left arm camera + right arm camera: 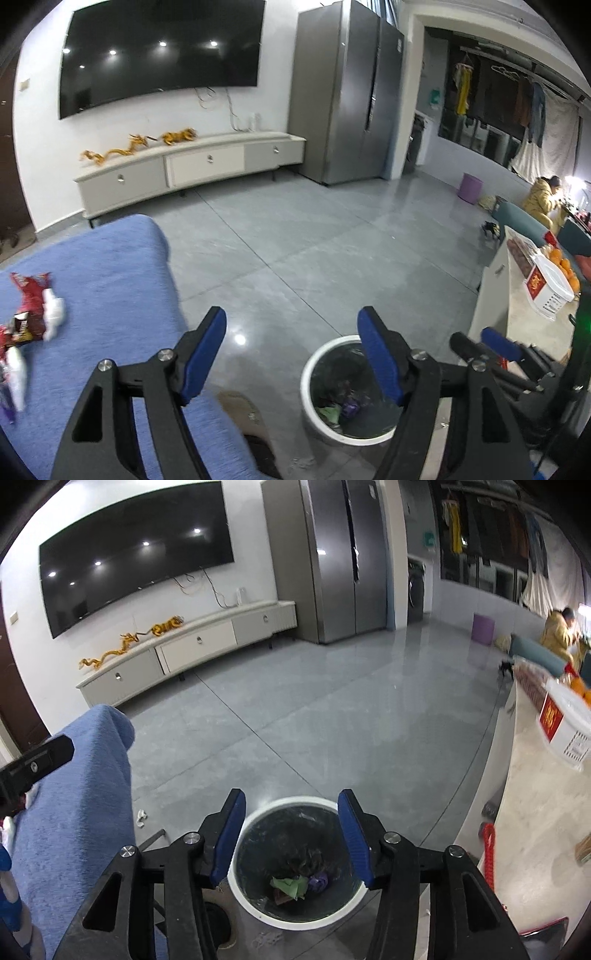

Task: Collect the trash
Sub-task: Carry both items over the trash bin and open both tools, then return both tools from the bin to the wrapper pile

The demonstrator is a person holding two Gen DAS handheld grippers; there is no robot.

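both claws (pixel 291 334) (pixel 291 818) empty, apart, above bin (pixel 236 882).

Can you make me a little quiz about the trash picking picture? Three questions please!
1. True or false: the right gripper holds a wrapper.
2. Where does the red wrapper lie: A) blue blanket, B) floor, C) bin?
3. What colour is the bin rim?

Key:
1. False; its jaws are open and hold nothing.
2. A.
3. White.
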